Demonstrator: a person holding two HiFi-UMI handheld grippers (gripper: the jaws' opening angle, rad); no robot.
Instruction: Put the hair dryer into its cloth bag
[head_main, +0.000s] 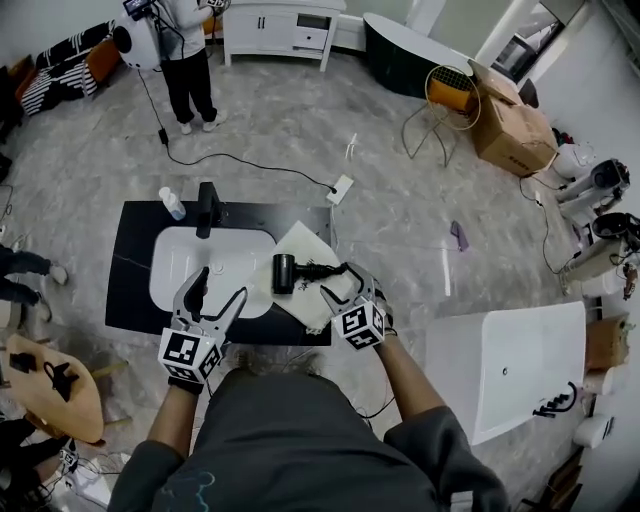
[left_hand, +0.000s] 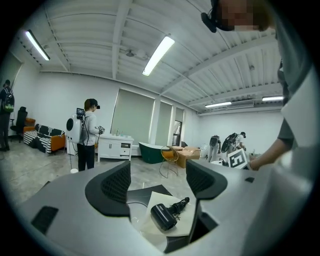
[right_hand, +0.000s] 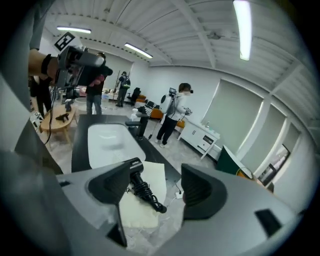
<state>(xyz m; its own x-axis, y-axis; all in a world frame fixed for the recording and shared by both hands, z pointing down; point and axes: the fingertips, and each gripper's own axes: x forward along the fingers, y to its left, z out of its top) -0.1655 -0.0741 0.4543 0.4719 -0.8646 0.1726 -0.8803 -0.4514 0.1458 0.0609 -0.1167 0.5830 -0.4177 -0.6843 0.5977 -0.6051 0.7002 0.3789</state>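
Observation:
A black hair dryer (head_main: 288, 273) with its coiled cord lies on a cream cloth bag (head_main: 312, 250), flat on the right end of the black counter (head_main: 135, 250). The dryer (left_hand: 165, 216) and the bag (left_hand: 152, 227) show between the left jaws, and the dryer (right_hand: 136, 176) on the bag (right_hand: 142, 207) between the right ones. My left gripper (head_main: 217, 297) hangs open over the white basin (head_main: 190, 258), left of the dryer. My right gripper (head_main: 346, 282) is open just right of the dryer, above the bag's near corner. Neither holds anything.
A black faucet (head_main: 206, 208) and a small bottle (head_main: 172, 203) stand at the basin's back. A cable and power strip (head_main: 340, 188) lie on the floor behind. A white bathtub (head_main: 525, 365) is at right, a wooden side table (head_main: 50, 385) at left. A person (head_main: 187, 55) stands far back.

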